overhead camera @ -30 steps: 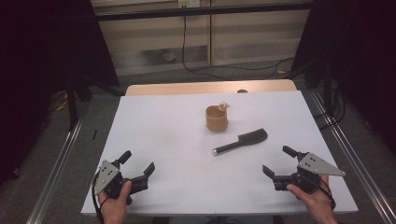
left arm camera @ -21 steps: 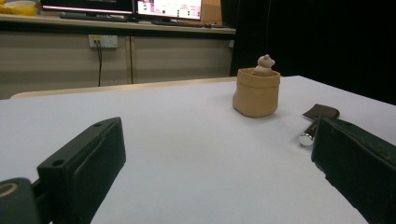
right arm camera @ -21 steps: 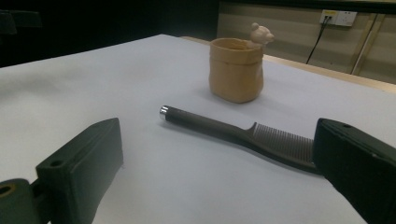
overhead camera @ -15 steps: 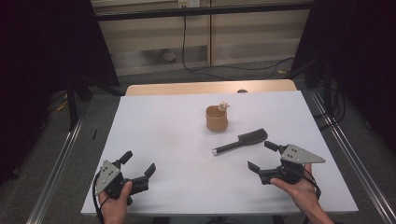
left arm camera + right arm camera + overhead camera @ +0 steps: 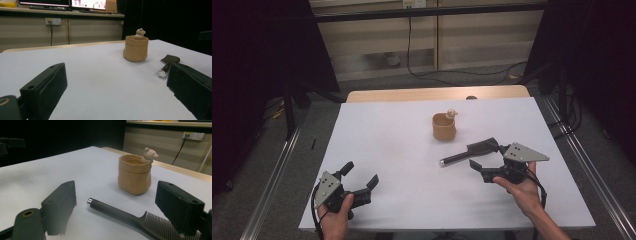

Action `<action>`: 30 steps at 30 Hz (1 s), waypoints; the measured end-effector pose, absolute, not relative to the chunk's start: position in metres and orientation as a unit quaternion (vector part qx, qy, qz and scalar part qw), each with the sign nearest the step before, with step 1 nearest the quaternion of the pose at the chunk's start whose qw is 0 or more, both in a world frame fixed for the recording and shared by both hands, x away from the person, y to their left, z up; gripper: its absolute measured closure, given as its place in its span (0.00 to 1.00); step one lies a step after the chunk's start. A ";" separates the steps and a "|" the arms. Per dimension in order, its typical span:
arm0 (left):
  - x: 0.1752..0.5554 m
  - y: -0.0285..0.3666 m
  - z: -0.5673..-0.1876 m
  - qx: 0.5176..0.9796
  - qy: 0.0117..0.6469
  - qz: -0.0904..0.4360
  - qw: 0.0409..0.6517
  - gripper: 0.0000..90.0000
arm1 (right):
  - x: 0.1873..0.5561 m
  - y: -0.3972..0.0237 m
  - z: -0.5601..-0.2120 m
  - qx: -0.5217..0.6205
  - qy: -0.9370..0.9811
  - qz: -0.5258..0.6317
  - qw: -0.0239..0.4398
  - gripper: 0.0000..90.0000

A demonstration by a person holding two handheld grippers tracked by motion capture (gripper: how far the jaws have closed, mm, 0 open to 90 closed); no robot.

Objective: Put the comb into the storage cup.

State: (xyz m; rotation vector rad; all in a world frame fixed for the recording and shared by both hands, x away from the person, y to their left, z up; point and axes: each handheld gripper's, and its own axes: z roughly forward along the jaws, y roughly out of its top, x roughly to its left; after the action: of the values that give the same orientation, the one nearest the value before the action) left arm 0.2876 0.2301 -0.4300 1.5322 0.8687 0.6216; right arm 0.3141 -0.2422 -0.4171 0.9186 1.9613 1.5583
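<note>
Both of my tongs are spread wide with nothing between the jaws. With my right hand [image 5: 523, 187] I hold the right gripper [image 5: 486, 159] low over the white table [image 5: 392, 145], near its front right part, jaws pointing toward the far side; they stand on either side of the dark comb [image 5: 130, 217], close to it but not touching, as far as I can tell. In the right gripper view the comb's handle with its shiny metal tip runs toward my left jaw, and the toothed end lies just under my right jaw. With my left hand [image 5: 337, 215] I hold the left gripper [image 5: 360, 175] at the front left corner of the table, well apart from everything else, its jaws open toward the middle. Beyond the comb stands a small tan pot [image 5: 444, 127], upright, shaped like a soft rolled-top sack, with a little bear figure [image 5: 149, 153] perched on its far rim. In the left gripper view I see that pot [image 5: 135, 48] off to the right, the comb [image 5: 168, 63] lying nearer, beside my right-hand jaw. Behind the table runs a pale wall with a cable [image 5: 409, 35] hanging down it.
</note>
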 end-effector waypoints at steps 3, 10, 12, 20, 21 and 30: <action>0.288 0.230 -0.430 0.660 0.374 0.268 0.594 0.03 | 0.319 -0.242 -0.418 0.340 0.715 0.567 0.226 0.22; 0.288 0.230 -0.430 0.661 0.373 0.267 0.594 0.03 | 0.331 -0.243 -0.417 0.348 0.720 0.560 0.215 0.36; 0.288 0.231 -0.430 0.660 0.373 0.268 0.595 0.03 | 0.334 -0.245 -0.415 0.350 0.721 0.559 0.215 0.43; 0.289 0.231 -0.430 0.662 0.371 0.269 0.593 0.03 | 0.346 -0.244 -0.418 0.349 0.732 0.555 0.185 0.74; 0.288 0.231 -0.430 0.661 0.371 0.269 0.594 0.03 | 0.346 -0.244 -0.418 0.349 0.732 0.557 0.179 0.76; 0.288 0.234 -0.429 0.657 0.375 0.272 0.595 0.03 | 0.348 -0.241 -0.418 0.345 0.746 0.547 0.156 0.99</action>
State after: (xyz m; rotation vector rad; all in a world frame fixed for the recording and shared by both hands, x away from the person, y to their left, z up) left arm 0.2880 0.2337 -0.4293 1.5253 0.8719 0.6315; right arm 0.3479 -0.2414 -0.4176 0.9881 2.1365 1.5661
